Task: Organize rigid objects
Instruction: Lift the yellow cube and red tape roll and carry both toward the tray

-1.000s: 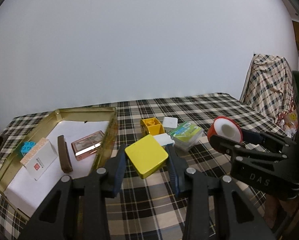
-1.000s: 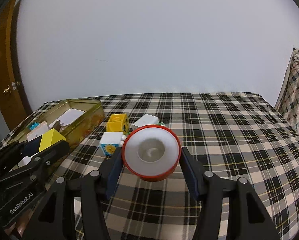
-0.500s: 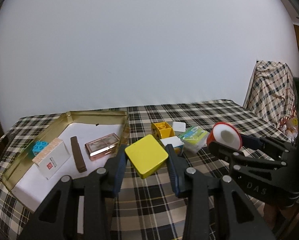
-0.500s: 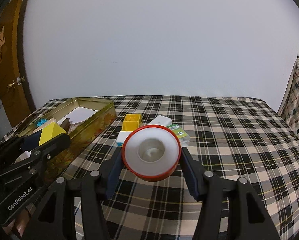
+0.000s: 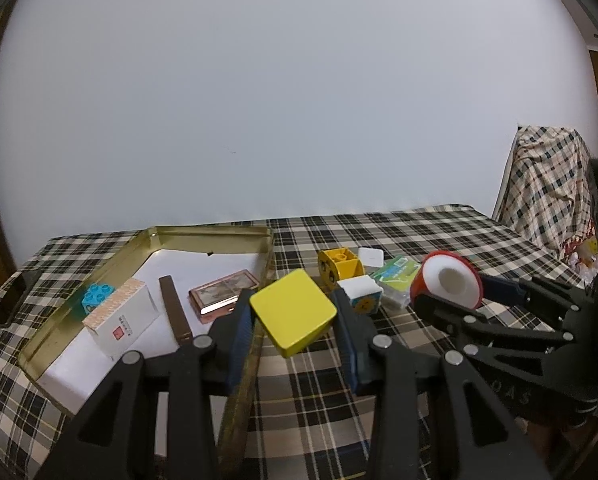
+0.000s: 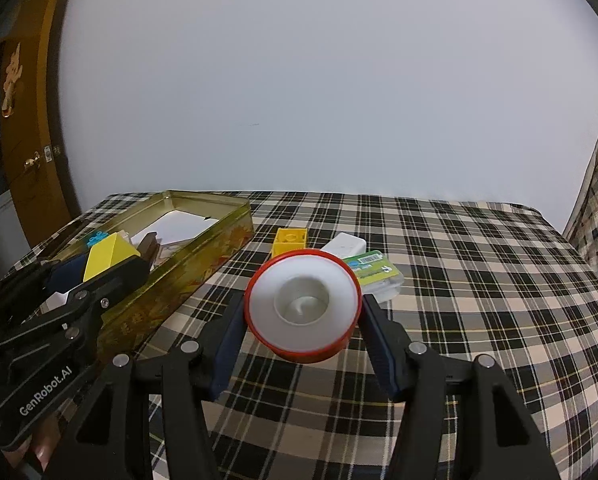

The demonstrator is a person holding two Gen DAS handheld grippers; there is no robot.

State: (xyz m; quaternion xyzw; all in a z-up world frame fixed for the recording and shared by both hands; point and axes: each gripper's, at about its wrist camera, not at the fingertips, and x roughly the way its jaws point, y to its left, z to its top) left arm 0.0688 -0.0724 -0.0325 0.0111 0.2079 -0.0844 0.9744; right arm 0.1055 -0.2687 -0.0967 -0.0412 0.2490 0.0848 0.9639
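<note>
My left gripper (image 5: 294,316) is shut on a flat yellow square box (image 5: 293,311), held in the air over the right wall of the gold tin tray (image 5: 211,233). My right gripper (image 6: 302,312) is shut on a red-rimmed white round tape roll (image 6: 302,306), raised above the checked tablecloth. In the left wrist view the tape roll (image 5: 449,284) shows at the right, and in the right wrist view the yellow box (image 6: 109,258) at the left. Loose on the cloth lie a yellow toy block (image 5: 339,266), a white cube (image 5: 363,298), a white adapter (image 5: 371,257) and a green-labelled packet (image 5: 397,276).
Inside the tray lie a white carton (image 5: 123,320), a blue toy brick (image 5: 97,294), a brown bar (image 5: 174,314) and a copper-coloured case (image 5: 223,294). A black phone (image 5: 13,296) rests at the table's left edge. A chair draped in checked cloth (image 5: 547,184) stands at the right.
Both grippers have drawn back a little with their loads, so the tray and loose objects sit slightly farther ahead in both views. The grips are unchanged.
</note>
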